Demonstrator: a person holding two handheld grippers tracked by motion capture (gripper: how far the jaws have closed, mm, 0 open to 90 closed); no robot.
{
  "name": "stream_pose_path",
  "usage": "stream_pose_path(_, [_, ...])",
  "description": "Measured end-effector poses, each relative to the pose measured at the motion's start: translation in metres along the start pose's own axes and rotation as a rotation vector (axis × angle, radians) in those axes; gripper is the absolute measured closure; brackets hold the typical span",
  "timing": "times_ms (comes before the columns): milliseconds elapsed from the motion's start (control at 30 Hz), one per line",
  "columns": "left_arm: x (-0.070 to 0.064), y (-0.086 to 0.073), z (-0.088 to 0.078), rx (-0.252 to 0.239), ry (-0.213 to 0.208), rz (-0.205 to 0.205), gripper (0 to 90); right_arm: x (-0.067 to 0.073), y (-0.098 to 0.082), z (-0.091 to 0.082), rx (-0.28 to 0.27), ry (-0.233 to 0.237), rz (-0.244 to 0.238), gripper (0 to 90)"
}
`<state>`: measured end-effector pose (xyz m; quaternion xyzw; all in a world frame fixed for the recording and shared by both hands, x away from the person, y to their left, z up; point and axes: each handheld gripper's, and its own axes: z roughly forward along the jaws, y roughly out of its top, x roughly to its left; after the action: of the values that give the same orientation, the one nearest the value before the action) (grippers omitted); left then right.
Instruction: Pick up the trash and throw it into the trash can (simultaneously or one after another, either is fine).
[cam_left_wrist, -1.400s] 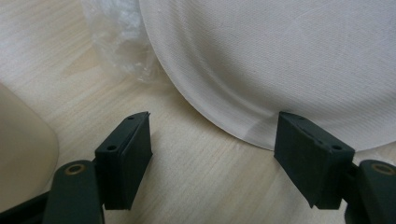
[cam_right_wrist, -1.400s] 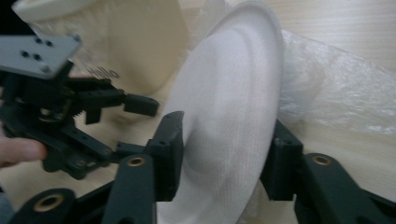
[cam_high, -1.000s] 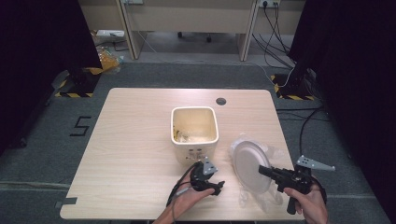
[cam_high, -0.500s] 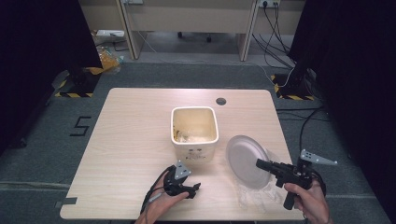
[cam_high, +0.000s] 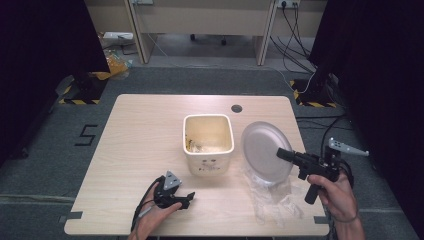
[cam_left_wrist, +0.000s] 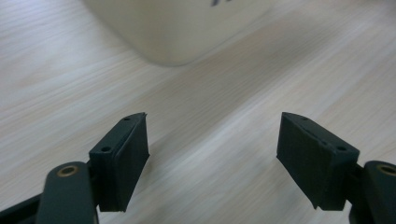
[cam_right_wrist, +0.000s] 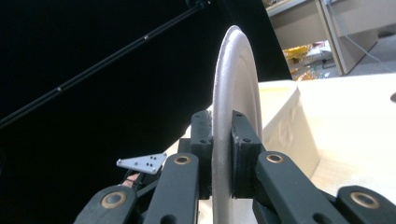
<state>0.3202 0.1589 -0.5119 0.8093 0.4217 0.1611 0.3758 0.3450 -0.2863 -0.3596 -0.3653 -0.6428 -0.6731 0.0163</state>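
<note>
Right gripper view has the jaws of the right gripper (cam_right_wrist: 222, 154) pinching the plate (cam_right_wrist: 236, 74) by its rim, edge-on beside the bin (cam_high: 208, 142). It looks light, stiff and slick, so a rim pinch suits it. Left gripper (cam_left_wrist: 212, 158) has just been opening, jaws spread over bare table (cam_left_wrist: 210, 98), nothing between them.

The table (cam_high: 140, 150) is pale wood-grain laminate with a smooth, faintly sheened top. On it, the cream bin (cam_high: 208, 150) looks like matt plastic. Right of the bin, the plate (cam_high: 265, 150) is grey and matt (finely grainy along its rim), above crinkled clear plastic film (cam_high: 272, 200).
</note>
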Motion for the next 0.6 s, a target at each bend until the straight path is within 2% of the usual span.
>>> stream_pose_path(67, [0.008, -0.005, -0.006, -0.007, 0.026, -0.015, 24.2, 0.001, 0.009, 0.004, -0.004, 0.007, -0.007, 82.9])
stream_pose_path(133, [0.014, -0.009, -0.011, -0.015, 0.032, -0.036, 24.1, 0.003, 0.016, 0.01, -0.002, 0.02, -0.011, 82.9])
stream_pose_path(333, [0.028, -0.02, -0.018, 0.001, 0.065, -0.055, 23.7, 0.011, 0.039, 0.034, 0.01, 0.054, -0.035, 82.9])
stream_pose_path(467, [0.031, -0.022, -0.019, 0.003, 0.083, -0.052, 23.1, 0.011, 0.05, 0.058, 0.031, 0.08, -0.033, 83.0])
stream_pose_path(600, [0.035, -0.024, -0.02, 0.01, 0.089, -0.053, 22.7, 0.005, 0.055, 0.087, 0.062, 0.101, -0.012, 83.0])
